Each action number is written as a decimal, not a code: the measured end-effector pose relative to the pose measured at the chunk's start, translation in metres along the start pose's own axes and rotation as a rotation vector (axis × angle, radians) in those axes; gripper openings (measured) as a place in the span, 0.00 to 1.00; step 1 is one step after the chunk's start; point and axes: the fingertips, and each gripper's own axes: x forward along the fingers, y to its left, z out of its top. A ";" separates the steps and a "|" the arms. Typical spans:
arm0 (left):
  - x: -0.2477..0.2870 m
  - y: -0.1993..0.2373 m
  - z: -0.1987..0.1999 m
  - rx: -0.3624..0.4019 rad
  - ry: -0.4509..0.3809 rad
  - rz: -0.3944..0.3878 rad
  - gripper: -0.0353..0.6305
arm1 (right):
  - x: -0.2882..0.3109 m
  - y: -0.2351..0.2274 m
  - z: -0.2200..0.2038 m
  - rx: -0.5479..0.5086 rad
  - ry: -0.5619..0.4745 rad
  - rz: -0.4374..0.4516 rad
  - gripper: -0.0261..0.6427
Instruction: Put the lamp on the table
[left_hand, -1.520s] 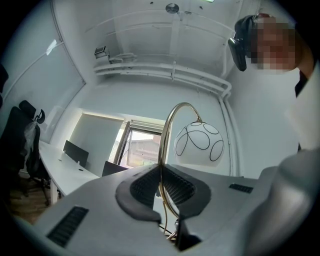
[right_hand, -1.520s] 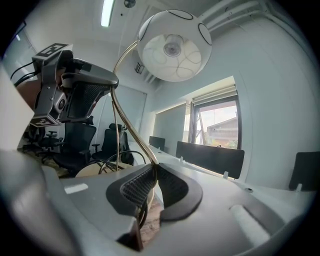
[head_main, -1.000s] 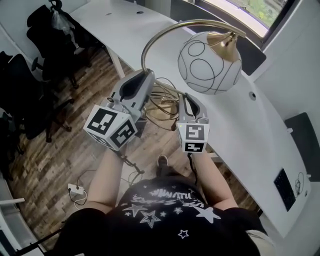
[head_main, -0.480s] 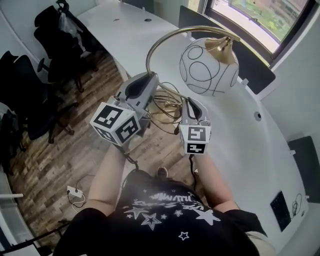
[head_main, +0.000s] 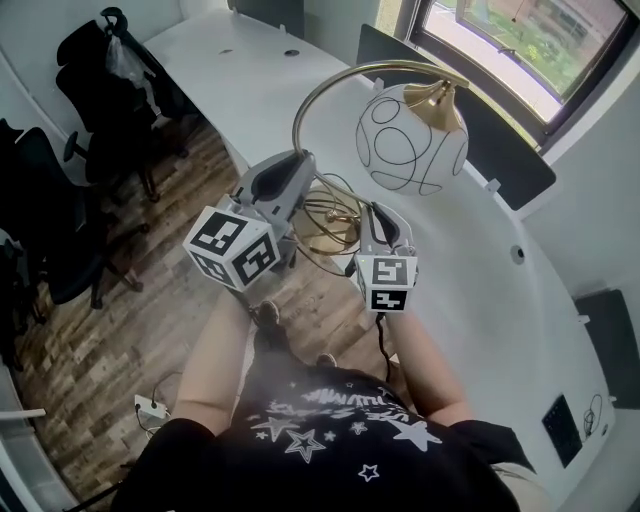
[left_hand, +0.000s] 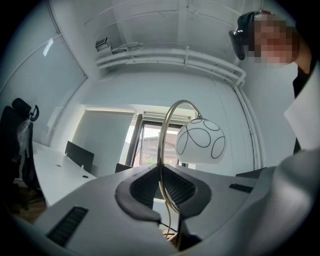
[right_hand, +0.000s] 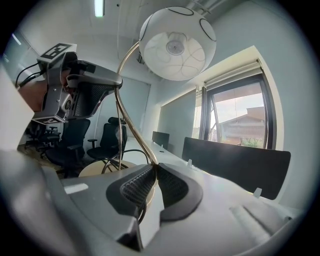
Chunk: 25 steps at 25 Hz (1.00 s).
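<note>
Travelling onward along the table (head_main: 250, 70) since a second ago: lamp (head_main: 385, 150) and both grippers moving together, with more of the window (head_main: 500, 35) beyond the table's far side coming into the head view.

- Being held up clear of the table, above its near edge; not yet set down.
- Clamping together on the brass stem (left_hand: 164, 127): jaws of the left gripper (left_hand: 161, 171), gripping the upright run of the stem, on the side away from the table top.
- Clamping together on the same stem, lower down and just above the base (right_hand: 97, 171): jaws of the right gripper (right_hand: 155, 169), on the side nearer the table top.
- Arching over from the stem and hanging above the table top: white globe shade (left_hand: 200, 142) with black ring lines and a brass cap.
- Hanging at the table's near edge, between the two grippers: round base, with the cord (head_main: 338, 205) lying looped on it.
- Standing along the table's far edge, below the window: dark divider panel (head_main: 505, 150).
- Standing off the table's near side, well apart from the lamp: black office chairs (head_main: 110, 75) on the wooden floor (head_main: 130, 300).
</note>
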 end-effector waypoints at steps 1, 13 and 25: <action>0.004 0.009 0.000 -0.003 0.003 -0.010 0.10 | 0.008 0.001 0.001 -0.001 0.004 -0.006 0.09; 0.073 0.111 0.021 -0.008 0.031 -0.163 0.10 | 0.111 -0.006 0.036 0.020 0.021 -0.159 0.09; 0.099 0.203 0.029 -0.013 0.060 -0.255 0.10 | 0.193 0.021 0.052 0.051 0.043 -0.236 0.09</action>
